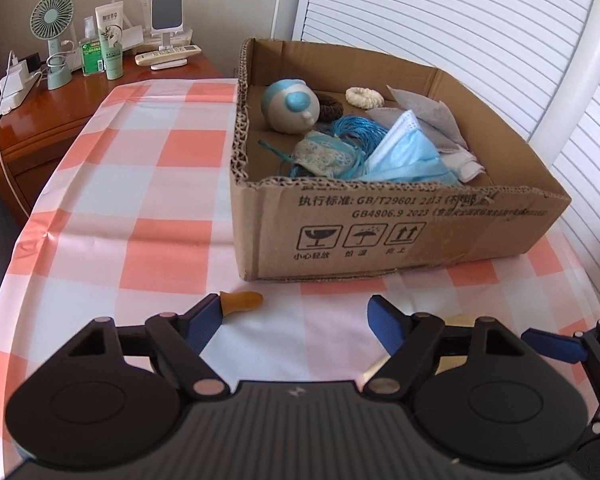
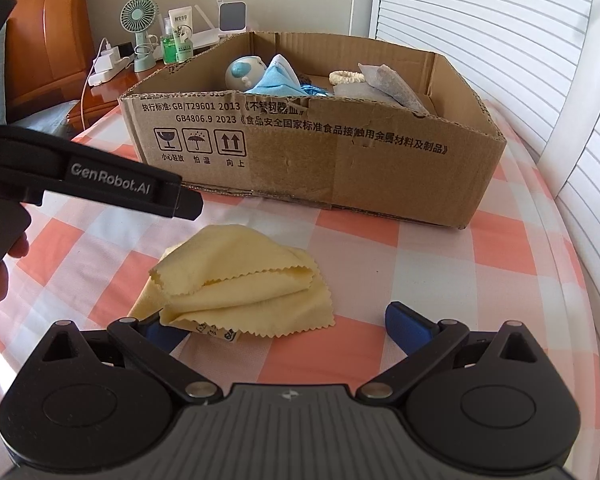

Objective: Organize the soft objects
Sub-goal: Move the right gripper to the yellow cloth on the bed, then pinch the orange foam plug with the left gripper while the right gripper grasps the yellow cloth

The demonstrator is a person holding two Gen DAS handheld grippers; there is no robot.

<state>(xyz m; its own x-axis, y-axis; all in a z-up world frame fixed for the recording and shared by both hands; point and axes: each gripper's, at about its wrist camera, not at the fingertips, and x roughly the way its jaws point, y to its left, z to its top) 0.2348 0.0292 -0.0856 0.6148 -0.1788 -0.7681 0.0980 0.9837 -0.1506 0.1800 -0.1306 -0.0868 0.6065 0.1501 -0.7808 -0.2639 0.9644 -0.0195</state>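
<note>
The yellow cloth (image 2: 236, 280) is lying before our empty, wide-open right gripper (image 2: 290, 320), so we are aiming at its thick fold.

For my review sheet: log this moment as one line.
left tongs: open, empty | right tongs: open by yellow cloth | orange item: on tablecloth | cardboard box: holds soft items

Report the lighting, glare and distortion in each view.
Left wrist view: daylight, with glare on the polished wooden side table; the fisheye bends the white louvered shutters and darkens the corners. Right wrist view: even daylight, a sharp crumpled yellow cloth, a bowed brown cardboard box.
</note>
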